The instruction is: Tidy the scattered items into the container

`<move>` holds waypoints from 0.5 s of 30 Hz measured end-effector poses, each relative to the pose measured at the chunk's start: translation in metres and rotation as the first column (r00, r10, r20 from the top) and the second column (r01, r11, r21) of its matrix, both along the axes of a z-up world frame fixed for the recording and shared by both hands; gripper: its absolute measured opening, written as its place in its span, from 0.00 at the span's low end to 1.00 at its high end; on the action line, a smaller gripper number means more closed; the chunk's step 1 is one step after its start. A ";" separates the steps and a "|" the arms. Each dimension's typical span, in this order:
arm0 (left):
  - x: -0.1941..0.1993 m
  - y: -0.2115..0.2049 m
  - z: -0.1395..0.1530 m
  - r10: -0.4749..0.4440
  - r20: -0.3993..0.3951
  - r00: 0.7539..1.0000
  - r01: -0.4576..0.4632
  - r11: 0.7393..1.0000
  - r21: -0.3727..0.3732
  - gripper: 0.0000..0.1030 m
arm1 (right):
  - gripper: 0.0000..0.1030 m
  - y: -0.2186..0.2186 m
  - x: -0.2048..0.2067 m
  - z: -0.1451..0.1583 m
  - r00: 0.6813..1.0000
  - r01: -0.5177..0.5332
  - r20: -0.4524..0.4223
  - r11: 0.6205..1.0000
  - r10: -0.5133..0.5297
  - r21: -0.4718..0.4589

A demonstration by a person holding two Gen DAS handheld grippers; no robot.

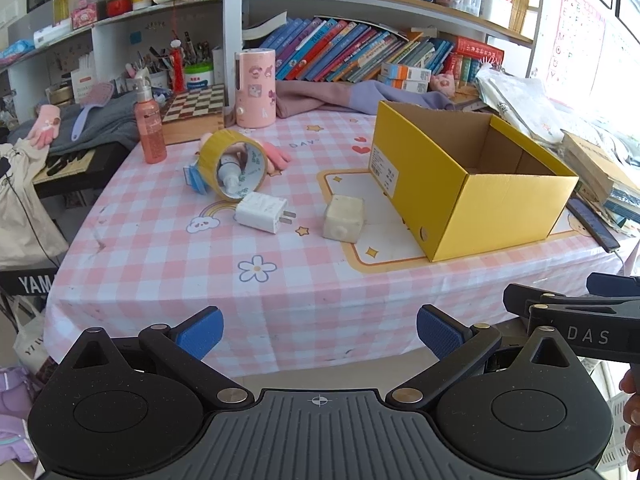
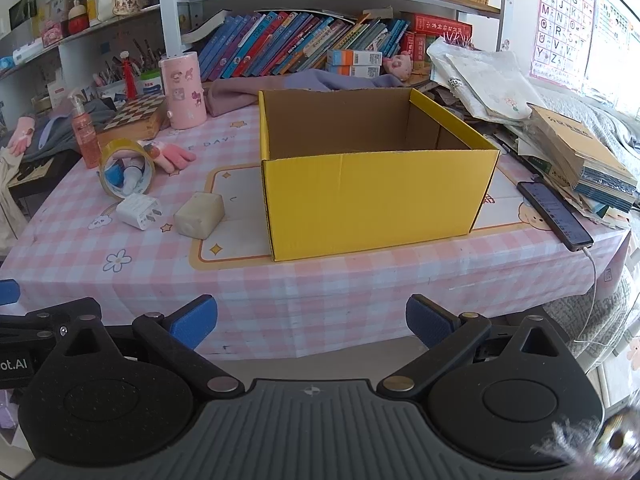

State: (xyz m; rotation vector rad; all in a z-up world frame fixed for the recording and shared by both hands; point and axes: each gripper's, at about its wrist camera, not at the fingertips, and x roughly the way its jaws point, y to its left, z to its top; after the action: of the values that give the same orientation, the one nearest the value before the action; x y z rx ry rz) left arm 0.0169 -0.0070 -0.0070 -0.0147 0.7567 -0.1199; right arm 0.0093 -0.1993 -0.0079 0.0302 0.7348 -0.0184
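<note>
An open yellow cardboard box [image 1: 472, 200] [image 2: 372, 196] stands on the pink checked tablecloth and looks empty. Left of it lie a cream cube [image 1: 344, 218] [image 2: 200, 215], a white charger plug [image 1: 262, 212] [image 2: 140, 211], a yellow tape roll [image 1: 234, 164] [image 2: 126, 168] with a small white bottle [image 1: 232, 174] inside it, and a pink glove [image 1: 278, 156] [image 2: 172, 156]. My left gripper [image 1: 320, 332] is open and empty, held off the table's front edge. My right gripper [image 2: 312, 322] is open and empty, in front of the box.
A pink spray bottle [image 1: 150, 128] [image 2: 85, 132], a pink cylinder [image 1: 256, 88] [image 2: 185, 90] and a chessboard box [image 1: 196, 110] stand at the back left. A phone [image 2: 554, 216] lies by a book stack [image 2: 584, 160] on the right. Bookshelves rise behind.
</note>
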 end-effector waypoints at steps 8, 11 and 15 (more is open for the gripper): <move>0.001 0.001 -0.001 -0.002 0.002 1.000 0.002 1.000 -0.004 1.00 | 0.98 0.001 0.003 -0.001 1.000 -0.004 -0.007 1.000 0.004 -0.004; 0.002 0.003 0.000 -0.006 0.005 1.000 0.006 1.000 -0.018 1.00 | 0.98 0.002 0.003 -0.002 1.000 -0.004 -0.007 1.000 0.004 -0.007; 0.002 0.005 0.000 -0.002 0.005 1.000 0.002 1.000 -0.024 1.00 | 0.98 0.003 0.003 -0.002 1.000 -0.003 -0.007 1.000 0.003 -0.008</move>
State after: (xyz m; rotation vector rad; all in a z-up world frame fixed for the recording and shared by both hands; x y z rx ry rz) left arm 0.0192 -0.0024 -0.0068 -0.0362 0.7500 -0.1306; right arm 0.0120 -0.1966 -0.0101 0.0216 0.7419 -0.0184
